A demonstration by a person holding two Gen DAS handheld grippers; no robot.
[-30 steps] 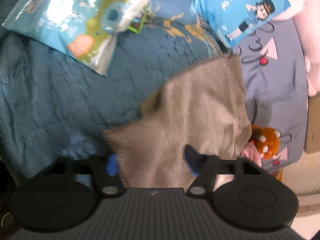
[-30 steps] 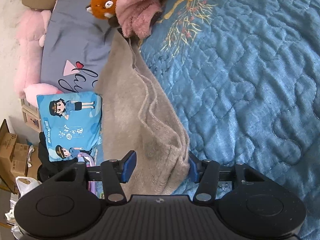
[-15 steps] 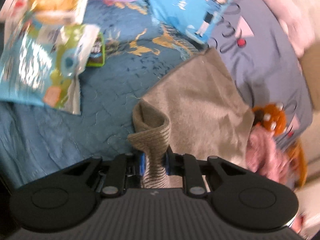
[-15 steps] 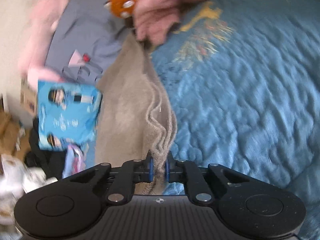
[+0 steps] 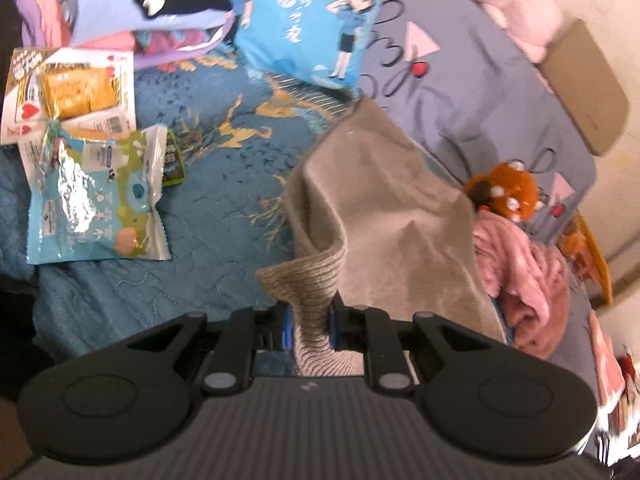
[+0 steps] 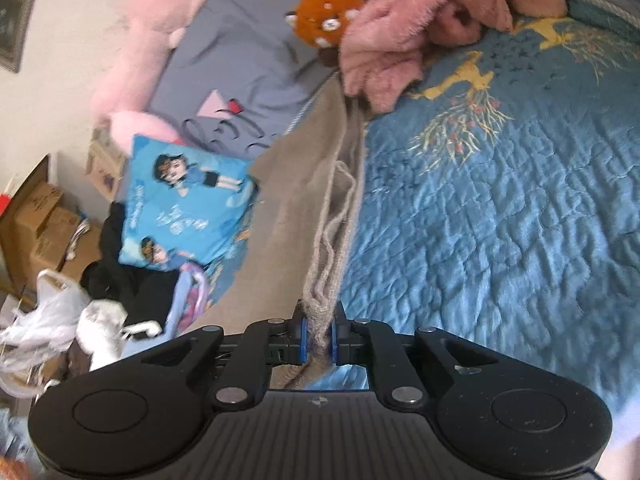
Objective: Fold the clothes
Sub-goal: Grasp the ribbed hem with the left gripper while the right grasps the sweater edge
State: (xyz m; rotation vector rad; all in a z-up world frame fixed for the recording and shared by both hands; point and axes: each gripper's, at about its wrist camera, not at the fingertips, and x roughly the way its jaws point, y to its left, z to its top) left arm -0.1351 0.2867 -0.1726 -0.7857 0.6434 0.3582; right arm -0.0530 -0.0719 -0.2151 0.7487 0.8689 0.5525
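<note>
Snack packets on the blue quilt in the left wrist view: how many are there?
3 at least, clustered at the left: a white and gold packet farthest, a shiny blue and green packet nearest, and a dark green packet poking from beneath it. More may be hidden.

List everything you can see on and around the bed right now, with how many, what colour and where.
Beige knitted garment: one, mid-bed, near edge lifted.
Blue quilted bedspread: one, under everything.
Blue cartoon-print cushion: one, far side.
Grey printed pillow: one, at the head.
Orange plush toy: one, on the grey pillow.
Pink fluffy garment: one, heaped beside the plush.
Snack packets: about three, blue-green, gold-white, left side.
Cardboard boxes: several, brown, off the bed.
Left gripper: black, shut on the beige garment.
Right gripper: black, shut on it too.
</note>
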